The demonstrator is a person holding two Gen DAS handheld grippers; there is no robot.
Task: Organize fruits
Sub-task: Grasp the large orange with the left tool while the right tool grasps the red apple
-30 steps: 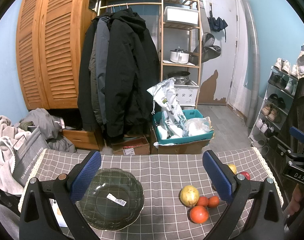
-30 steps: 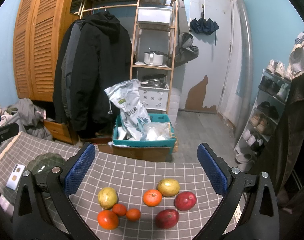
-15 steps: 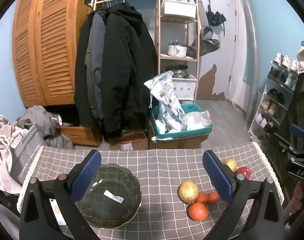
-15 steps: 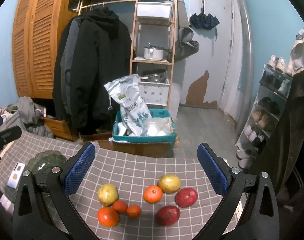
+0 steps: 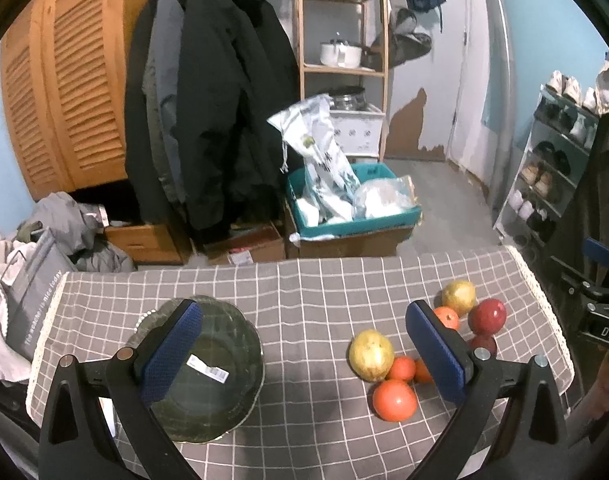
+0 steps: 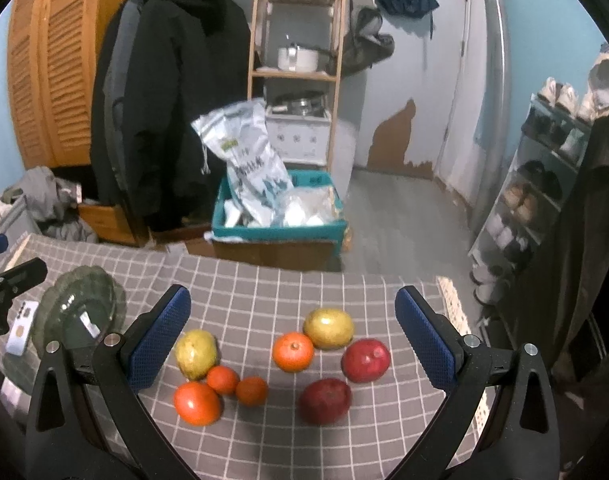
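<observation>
Now eight fruits (image 6: 292,351) loose on checked cloth: yellow, orange, red; both tongs (image 5: 304,354) (image 6: 292,338) wide, empty.

In the left wrist view, the right pad (image 5: 434,354) of the left tongs (image 5: 303,354) covers part of an orange (image 5: 445,317), a small orange (image 5: 420,372) and the lower red apple (image 5: 484,345). The left pad (image 5: 172,350) overlaps the glass bowl (image 5: 224,360). In the right wrist view, the phone (image 6: 22,326) is partly hidden by tong hardware; the bowl's label (image 6: 89,326) is unreadable.
</observation>
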